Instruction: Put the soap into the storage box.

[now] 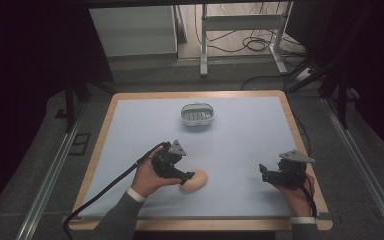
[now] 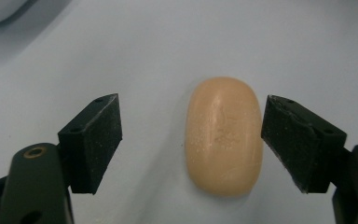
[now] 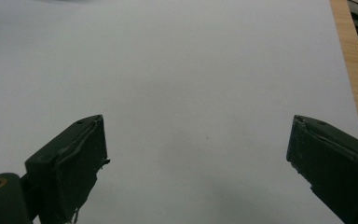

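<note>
A peach-coloured oval bar of soap [image 2: 224, 135] lies flat on the pale blue desk [image 1: 240, 150], between the left gripper's [image 2: 191, 142] spread fingers [image 2: 95, 140], nearer the right-hand one, not pinched. The right gripper's [image 3: 198, 161] fingers [image 3: 74, 158] are spread over bare desk. A clear oval soap dish [image 1: 197, 114] sits well beyond.
</note>
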A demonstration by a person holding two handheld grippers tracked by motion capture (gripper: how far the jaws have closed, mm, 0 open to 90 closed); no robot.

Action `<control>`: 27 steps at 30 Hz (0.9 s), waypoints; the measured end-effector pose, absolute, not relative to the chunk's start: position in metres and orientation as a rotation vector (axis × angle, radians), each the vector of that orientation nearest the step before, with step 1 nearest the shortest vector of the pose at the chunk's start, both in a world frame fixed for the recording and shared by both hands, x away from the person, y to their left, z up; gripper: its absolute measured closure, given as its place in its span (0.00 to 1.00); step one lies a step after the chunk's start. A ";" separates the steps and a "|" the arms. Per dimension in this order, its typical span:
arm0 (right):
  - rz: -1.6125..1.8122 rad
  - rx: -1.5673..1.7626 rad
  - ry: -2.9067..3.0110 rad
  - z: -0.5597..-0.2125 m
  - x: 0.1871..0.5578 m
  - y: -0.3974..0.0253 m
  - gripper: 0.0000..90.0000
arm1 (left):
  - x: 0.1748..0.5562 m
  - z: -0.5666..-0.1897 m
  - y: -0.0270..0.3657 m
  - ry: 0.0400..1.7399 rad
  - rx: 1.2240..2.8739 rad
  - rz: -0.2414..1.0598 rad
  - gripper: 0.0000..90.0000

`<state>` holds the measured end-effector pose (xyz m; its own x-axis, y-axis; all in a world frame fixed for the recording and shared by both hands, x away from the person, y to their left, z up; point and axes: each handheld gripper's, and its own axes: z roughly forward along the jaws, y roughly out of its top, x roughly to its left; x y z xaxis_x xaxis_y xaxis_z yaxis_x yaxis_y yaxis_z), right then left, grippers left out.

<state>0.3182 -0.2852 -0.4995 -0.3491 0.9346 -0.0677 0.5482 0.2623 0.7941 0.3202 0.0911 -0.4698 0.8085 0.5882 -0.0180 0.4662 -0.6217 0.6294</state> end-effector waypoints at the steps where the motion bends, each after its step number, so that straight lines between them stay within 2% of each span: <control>1: 0.930 1.339 1.998 -0.500 0.318 -0.285 0.05 | 0.319 -0.470 0.088 0.762 2.354 0.242 0.23; 27: 0.911 1.344 2.008 -0.503 0.320 -0.285 0.05 | 0.323 -0.509 0.058 0.740 2.499 0.135 0.24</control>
